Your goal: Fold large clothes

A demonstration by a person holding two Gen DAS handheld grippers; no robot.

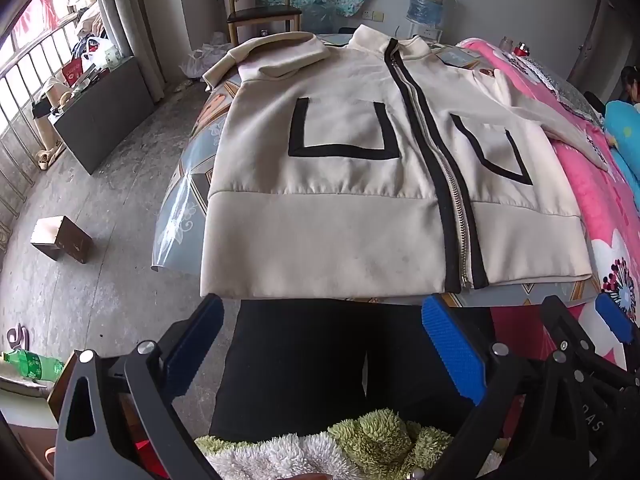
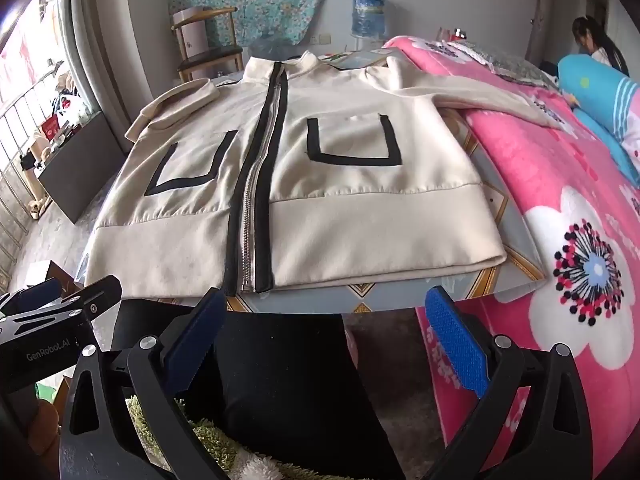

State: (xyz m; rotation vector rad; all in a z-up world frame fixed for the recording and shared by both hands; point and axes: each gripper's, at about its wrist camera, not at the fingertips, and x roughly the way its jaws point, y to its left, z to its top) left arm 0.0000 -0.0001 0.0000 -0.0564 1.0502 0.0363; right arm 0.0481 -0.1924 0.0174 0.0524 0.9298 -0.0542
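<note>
A cream jacket (image 1: 340,208) lies flat, front up, on a patterned counter (image 1: 188,184), its black-edged zipper (image 1: 436,160) closed and running from the collar at the far side to the hem at the near edge. Two black-outlined pockets sit either side of the zipper. The left sleeve (image 1: 276,54) is folded across the far left shoulder; the right sleeve (image 2: 480,96) stretches rightward onto a pink flowered blanket (image 2: 560,208) just beside the counter. Both claws hover near the hem without touching it: the left claw (image 1: 320,344) is spread wide with nothing between its blue pads, and the right claw (image 2: 324,344) is likewise spread wide and empty. A wooden chair (image 1: 260,12) and a water jug (image 1: 428,0) stand against the far wall.
</note>
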